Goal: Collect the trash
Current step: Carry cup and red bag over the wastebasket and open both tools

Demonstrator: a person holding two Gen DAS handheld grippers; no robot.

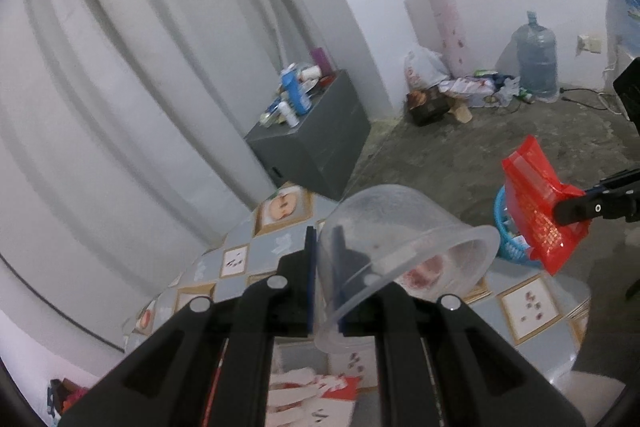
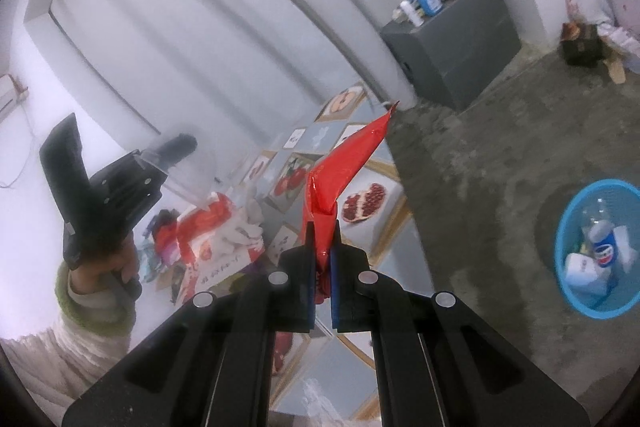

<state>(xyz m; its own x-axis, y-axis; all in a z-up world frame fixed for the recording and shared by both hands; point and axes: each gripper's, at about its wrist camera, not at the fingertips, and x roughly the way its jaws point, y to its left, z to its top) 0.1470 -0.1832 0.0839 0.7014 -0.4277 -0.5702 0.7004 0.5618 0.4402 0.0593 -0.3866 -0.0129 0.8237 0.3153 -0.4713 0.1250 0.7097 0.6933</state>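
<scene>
Left wrist view: left gripper (image 1: 324, 279) pinches a clear plastic cup (image 1: 404, 247), mouth tipped near-right.
Right gripper (image 2: 322, 263) pinches a red wrapper (image 2: 344, 167), long axis pointing far-right above the table edge (image 2: 396, 183); blue basket (image 2: 568, 227) sits right on open floor.

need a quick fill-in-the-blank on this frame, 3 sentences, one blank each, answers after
1. The left gripper is shut on the rim of a clear plastic ____.
2. The red wrapper is pinched by the ____ gripper.
3. The blue basket stands on the ____, not on the table.

Answers: cup; right; floor
</scene>
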